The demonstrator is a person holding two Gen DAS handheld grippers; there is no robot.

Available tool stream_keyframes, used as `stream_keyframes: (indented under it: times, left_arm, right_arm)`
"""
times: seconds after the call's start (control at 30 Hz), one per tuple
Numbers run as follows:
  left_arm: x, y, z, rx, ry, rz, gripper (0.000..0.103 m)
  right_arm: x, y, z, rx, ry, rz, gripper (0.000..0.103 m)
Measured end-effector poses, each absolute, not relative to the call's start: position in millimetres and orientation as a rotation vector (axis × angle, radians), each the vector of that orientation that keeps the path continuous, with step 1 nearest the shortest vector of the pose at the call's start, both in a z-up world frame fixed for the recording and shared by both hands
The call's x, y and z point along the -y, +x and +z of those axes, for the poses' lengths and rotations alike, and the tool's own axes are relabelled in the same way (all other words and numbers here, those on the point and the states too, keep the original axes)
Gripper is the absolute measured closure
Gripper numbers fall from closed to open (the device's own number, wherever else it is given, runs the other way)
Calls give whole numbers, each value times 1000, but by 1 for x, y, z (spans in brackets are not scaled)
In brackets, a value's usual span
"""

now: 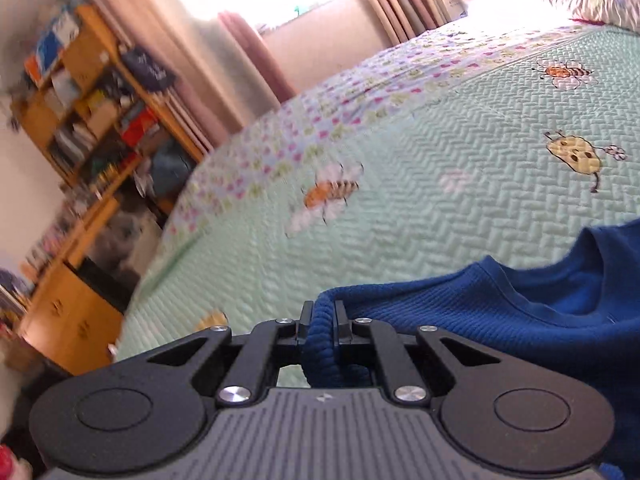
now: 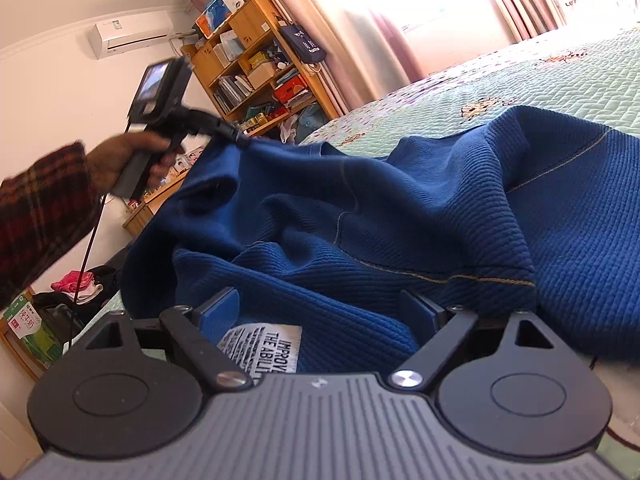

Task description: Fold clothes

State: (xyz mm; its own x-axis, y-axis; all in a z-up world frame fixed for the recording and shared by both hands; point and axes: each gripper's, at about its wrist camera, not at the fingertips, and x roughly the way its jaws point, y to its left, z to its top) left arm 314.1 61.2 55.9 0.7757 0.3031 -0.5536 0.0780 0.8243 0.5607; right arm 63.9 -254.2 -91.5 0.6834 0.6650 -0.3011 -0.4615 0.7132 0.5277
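The left hand-held gripper [image 1: 322,320] is clamped on a rolled edge of the blue sweater [image 1: 500,320], which trails off to the right over the green quilted bed [image 1: 440,140]. A blurred wooden shelf [image 1: 92,92] stands at left.

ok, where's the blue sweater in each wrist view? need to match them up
Left wrist: blue sweater fills the lower right, a ribbed edge pinched in the left tongs.
Right wrist: sweater spans the centre and right, its white label between the open right tongs; the left tongs hold it up at upper left.
Shared landmark: wooden bookshelf.
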Motion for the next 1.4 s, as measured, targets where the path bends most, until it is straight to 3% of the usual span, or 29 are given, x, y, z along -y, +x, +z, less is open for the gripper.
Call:
stream_keyframes:
  times: [0.1, 0.17, 0.3, 0.47, 0.6, 0.8, 0.83, 0.93, 1.03, 1.13, 1.4]
  left_arm:
    - [-58, 337, 39, -712, 659, 173, 92]
    - [-67, 350, 18, -779, 640, 224, 74]
    - [-111, 337, 15, -808, 430, 353, 58]
    - [-165, 266, 42, -793, 141, 308, 55]
    - [-166, 183, 36, -822, 156, 287, 47]
    - [-168, 78, 17, -854, -236, 153, 43]
    - [-163, 67, 11, -870, -278, 129, 39]
    - [-148, 52, -2, -884, -339, 105, 39]
    - [-144, 42, 0, -788, -339, 189, 39]
    - [-125, 43, 3, -745, -81, 226, 32]
    - [-99, 70, -36, -823, 236, 103, 35]
  right_arm:
    - [256, 66, -92, -505, 446, 656, 15]
    - [257, 66, -93, -506, 449, 657, 15]
    - [258, 66, -93, -506, 456, 660, 15]
    - [257, 66, -93, -506, 454, 659, 15]
    - [256, 65, -92, -507, 447, 656, 15]
    - [256, 65, -91, -512, 444, 654, 15]
    - [255, 65, -91, -513, 443, 653, 15]
    - [255, 65, -90, -515, 438, 651, 15]
    - [255, 65, -90, -516, 439, 651, 15]
    - [256, 66, -90, -517, 446, 654, 15]
    - [256, 66, -90, -518, 443, 653, 15]
